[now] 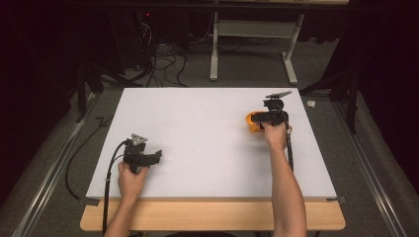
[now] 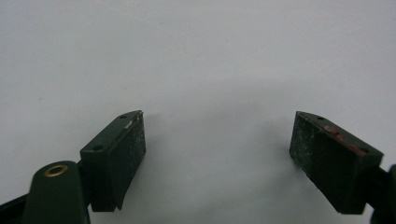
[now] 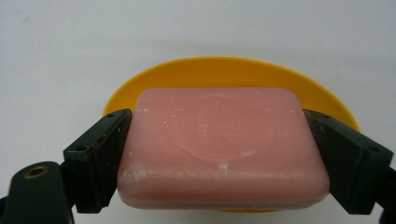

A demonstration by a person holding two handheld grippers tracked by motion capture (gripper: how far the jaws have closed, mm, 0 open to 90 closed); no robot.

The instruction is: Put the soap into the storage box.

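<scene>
Soap point(image 3: 222, 147) is clamped between the jaws of the right gripper point(image 3: 219, 154), over a yellow dish point(image 3: 233, 72) near the table's point(image 1: 197, 123) right side. Placing or lifting seems underway; a gentle move is called for. Left gripper point(image 2: 217, 149) is held wide, empty.

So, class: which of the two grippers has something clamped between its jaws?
The right gripper: its jaws press both ends of a pink soap bar over a yellow dish. The left gripper gapes above bare table.

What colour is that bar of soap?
Pink, the soap sits over a yellow dish; clearest in the right gripper view.
</scene>
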